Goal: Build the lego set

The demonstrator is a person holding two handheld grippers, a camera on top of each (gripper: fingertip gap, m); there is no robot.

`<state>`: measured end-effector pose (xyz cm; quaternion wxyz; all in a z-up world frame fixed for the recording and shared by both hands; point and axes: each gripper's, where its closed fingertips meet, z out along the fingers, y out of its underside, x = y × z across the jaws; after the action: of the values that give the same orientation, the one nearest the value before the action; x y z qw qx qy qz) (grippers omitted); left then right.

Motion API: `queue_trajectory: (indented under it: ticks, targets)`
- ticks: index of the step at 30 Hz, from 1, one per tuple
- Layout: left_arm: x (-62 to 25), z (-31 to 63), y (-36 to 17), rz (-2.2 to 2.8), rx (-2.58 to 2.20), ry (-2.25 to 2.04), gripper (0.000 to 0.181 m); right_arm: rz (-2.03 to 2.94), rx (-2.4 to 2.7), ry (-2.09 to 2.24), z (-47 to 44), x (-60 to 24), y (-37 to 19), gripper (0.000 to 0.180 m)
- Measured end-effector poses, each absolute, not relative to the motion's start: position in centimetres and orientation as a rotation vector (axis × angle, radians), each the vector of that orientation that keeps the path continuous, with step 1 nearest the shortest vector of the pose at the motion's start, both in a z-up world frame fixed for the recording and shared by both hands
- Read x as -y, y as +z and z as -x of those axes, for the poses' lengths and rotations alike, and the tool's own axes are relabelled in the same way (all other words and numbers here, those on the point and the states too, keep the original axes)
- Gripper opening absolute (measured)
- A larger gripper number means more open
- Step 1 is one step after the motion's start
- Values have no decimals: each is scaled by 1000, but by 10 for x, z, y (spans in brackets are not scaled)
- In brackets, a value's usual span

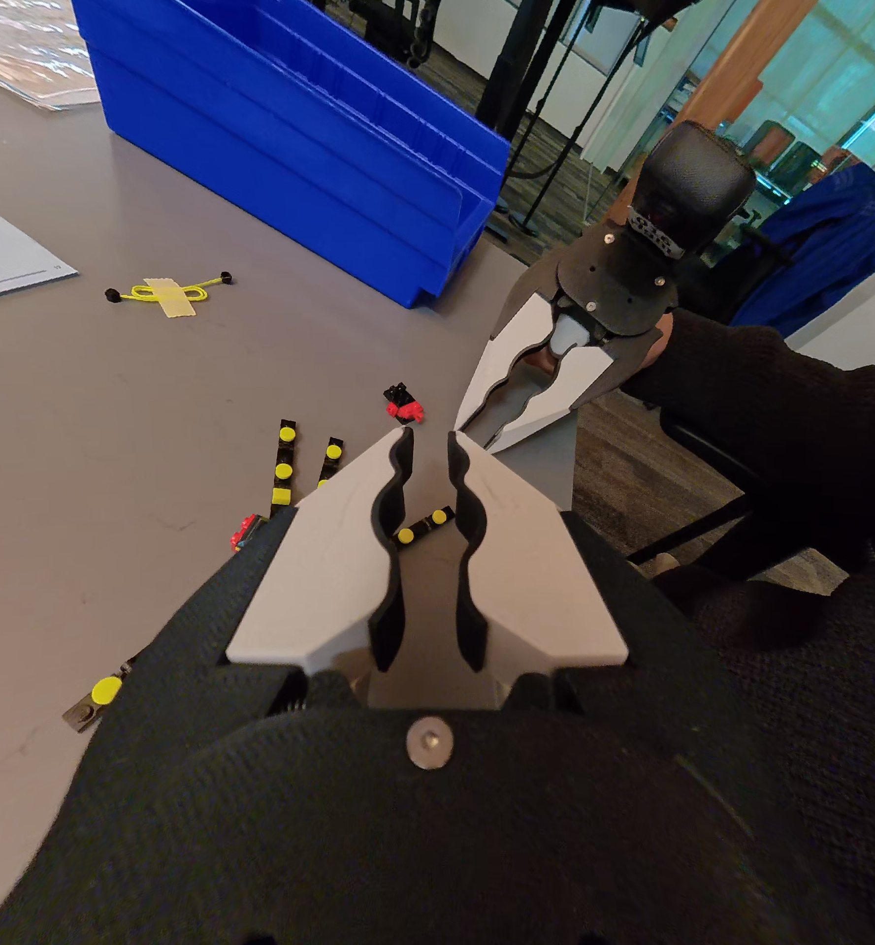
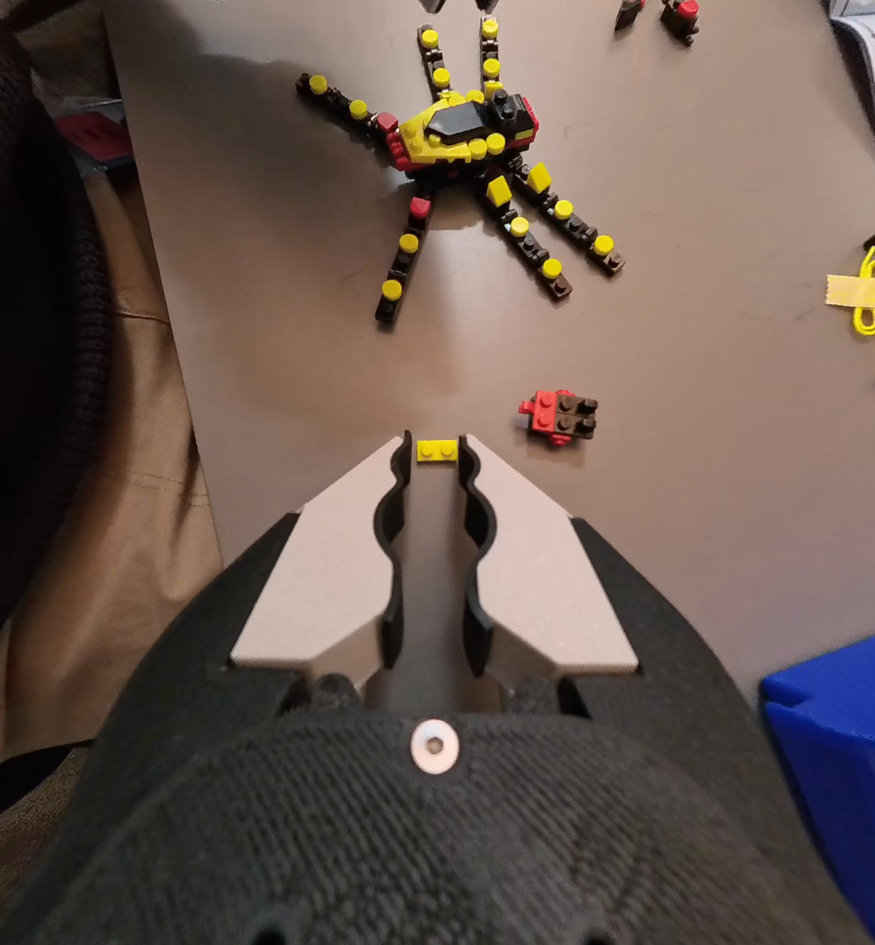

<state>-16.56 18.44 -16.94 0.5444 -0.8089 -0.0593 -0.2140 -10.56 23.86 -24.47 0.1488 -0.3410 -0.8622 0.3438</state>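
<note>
A yellow, black and red lego spider (image 2: 455, 133) lies on the grey table (image 2: 271, 307) with its legs spread. My right gripper (image 2: 435, 450) is shut on a small yellow two-stud plate (image 2: 437, 452) held between its tips, low over the table and short of the spider. A small red and black assembly (image 2: 560, 419) lies just right of it. In the left wrist view, my left gripper (image 1: 430, 440) is open and empty over the spider's legs (image 1: 284, 470). The right gripper (image 1: 476, 440) and the red and black assembly (image 1: 403, 404) are just beyond its tips.
Stacked blue bins (image 1: 292, 143) stand at the back of the table and also show in the right wrist view (image 2: 844, 767). A yellow string under tape (image 1: 169, 295) and a booklet (image 1: 0, 266) lie to the left. The table edge (image 1: 568, 460) is close by the grippers. Spacing between my two grippers at the tips: around 12 cm.
</note>
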Motion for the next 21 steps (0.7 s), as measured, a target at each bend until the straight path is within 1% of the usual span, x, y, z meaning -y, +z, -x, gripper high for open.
queue_trajectory:
  ticks: [9, 16, 21]
  targets:
    - [-184, 166, -169, 1916, 144, -519, 11, 1001, 2471, 936, 109, -241, -248, 14]
    - [-184, 165, -169, 1915, 152, -534, 12, 1072, 2230, 972, 136, -260, -219, 14]
    - [-184, 164, -169, 1915, 153, -547, 12, 1076, 2284, 902, 140, -264, -232, 14]
